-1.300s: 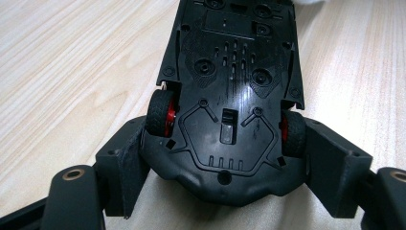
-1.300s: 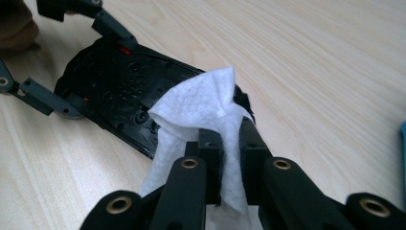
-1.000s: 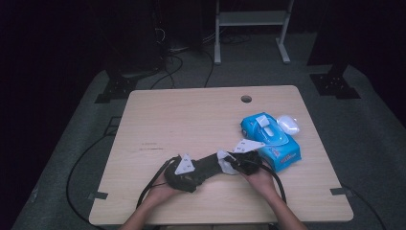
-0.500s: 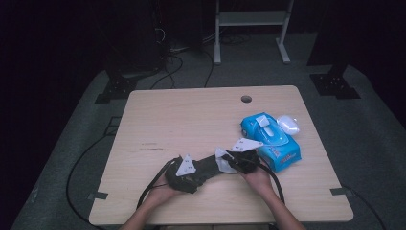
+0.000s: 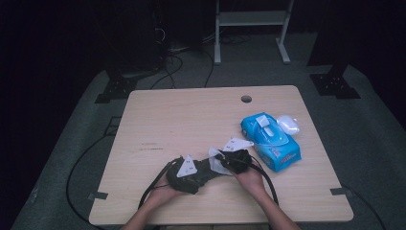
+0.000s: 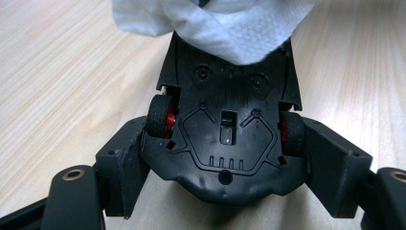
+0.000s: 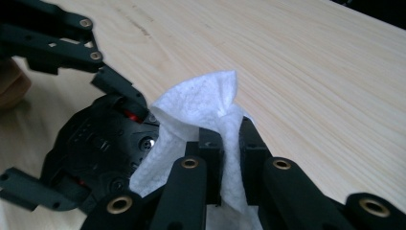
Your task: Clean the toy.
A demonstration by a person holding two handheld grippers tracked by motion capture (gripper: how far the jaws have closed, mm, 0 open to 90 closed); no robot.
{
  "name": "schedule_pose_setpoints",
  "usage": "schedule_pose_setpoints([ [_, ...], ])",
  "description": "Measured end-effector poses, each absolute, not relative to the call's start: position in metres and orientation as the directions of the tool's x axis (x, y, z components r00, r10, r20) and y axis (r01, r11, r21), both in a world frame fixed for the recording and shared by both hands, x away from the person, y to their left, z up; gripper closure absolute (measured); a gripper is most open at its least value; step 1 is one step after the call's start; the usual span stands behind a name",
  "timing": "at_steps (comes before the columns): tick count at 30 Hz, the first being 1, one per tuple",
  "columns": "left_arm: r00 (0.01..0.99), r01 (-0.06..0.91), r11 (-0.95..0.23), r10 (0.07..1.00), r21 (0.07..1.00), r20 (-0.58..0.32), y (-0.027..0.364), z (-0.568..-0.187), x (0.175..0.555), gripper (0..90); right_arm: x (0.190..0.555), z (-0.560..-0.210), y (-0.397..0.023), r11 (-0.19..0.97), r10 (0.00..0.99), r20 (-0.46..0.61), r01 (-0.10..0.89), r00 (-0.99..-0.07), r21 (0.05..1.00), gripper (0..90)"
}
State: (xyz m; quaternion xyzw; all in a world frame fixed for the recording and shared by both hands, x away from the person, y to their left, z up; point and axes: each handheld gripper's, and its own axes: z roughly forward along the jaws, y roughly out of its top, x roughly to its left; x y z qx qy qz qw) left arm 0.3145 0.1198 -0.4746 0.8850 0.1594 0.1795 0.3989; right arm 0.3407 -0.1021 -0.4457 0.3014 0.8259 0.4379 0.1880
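While my left gripper (image 6: pixel 225 191) clamps the toy car (image 6: pixel 225 134) upside down by its flanks, jaws pressing just behind the red-hubbed wheels (image 6: pixel 160 117), the black underside faces up and is ready for wiping. My right gripper (image 7: pixel 225 158) has its jaws pinched tight on a folded white wipe (image 7: pixel 201 110), and that wipe lies against the far end of the car's underside, near the middle front of the worktop (image 5: pixel 182 120). To do this well, I judge the left hold must stay firm and level so the car does not twist under the rubbing. The wipe should be drawn in short strokes along the chassis, with light pressure, because too much push could lever the car out of the clamp. The loose corner of the wipe may snag on the wheels or the moulded ribs, so I would keep it flat. Farther off to the right lies the blue wipes pack (image 5: pixel 270 141), with a small white object (image 5: pixel 288 124) touching its far end.
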Motion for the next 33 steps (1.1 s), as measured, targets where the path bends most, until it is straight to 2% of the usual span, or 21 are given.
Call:
schedule_pose_setpoints([
  [4, 0.885, 0.136, -0.635, 0.423, 0.760, 0.195, 0.118, -0.476, 0.314, 24.3, 0.332, -0.448, -0.084, 0.444, 0.590, -0.021, 0.303, -0.807, 0.843, 83.0],
  [6, 0.884, 0.140, -0.637, 0.425, 0.758, 0.193, 0.120, -0.477, 0.314, 24.3, 0.330, -0.449, -0.076, 0.473, 0.573, -0.052, 0.278, -0.818, 0.836, 83.1],
  [10, 0.884, 0.143, -0.627, 0.428, 0.765, 0.186, 0.121, -0.474, 0.315, 24.3, 0.336, -0.447, -0.084, 0.445, 0.617, -0.026, 0.321, -0.787, 0.836, 83.2],
  [12, 0.884, 0.141, -0.627, 0.428, 0.766, 0.187, 0.120, -0.474, 0.315, 24.3, 0.333, -0.447, -0.081, 0.451, 0.607, -0.024, 0.320, -0.794, 0.833, 83.3],
  [18, 0.884, 0.154, -0.625, 0.433, 0.765, 0.176, 0.120, -0.476, 0.314, 24.3, 0.323, -0.449, -0.052, 0.491, 0.505, -0.019, 0.270, -0.863, 0.828, 83.3],
  [22, 0.883, 0.150, -0.621, 0.434, 0.769, 0.178, 0.119, -0.474, 0.315, 24.3, 0.328, -0.447, -0.054, 0.467, 0.543, 0.001, 0.303, -0.840, 0.831, 83.4],
  [27, 0.888, 0.149, -0.625, 0.426, 0.766, 0.176, 0.119, -0.476, 0.314, 24.3, 0.322, -0.447, -0.046, 0.506, 0.499, -0.025, 0.267, -0.866, 0.820, 83.4],
  [30, 0.886, 0.149, -0.624, 0.429, 0.767, 0.177, 0.119, -0.475, 0.315, 24.3, 0.328, -0.447, -0.051, 0.456, 0.538, 0.025, 0.316, -0.842, 0.832, 83.4],
  [33, 0.889, 0.148, -0.627, 0.424, 0.765, 0.175, 0.119, -0.476, 0.314, 24.3, 0.323, -0.448, -0.047, 0.486, 0.495, 0.012, 0.287, -0.869, 0.826, 83.2],
])
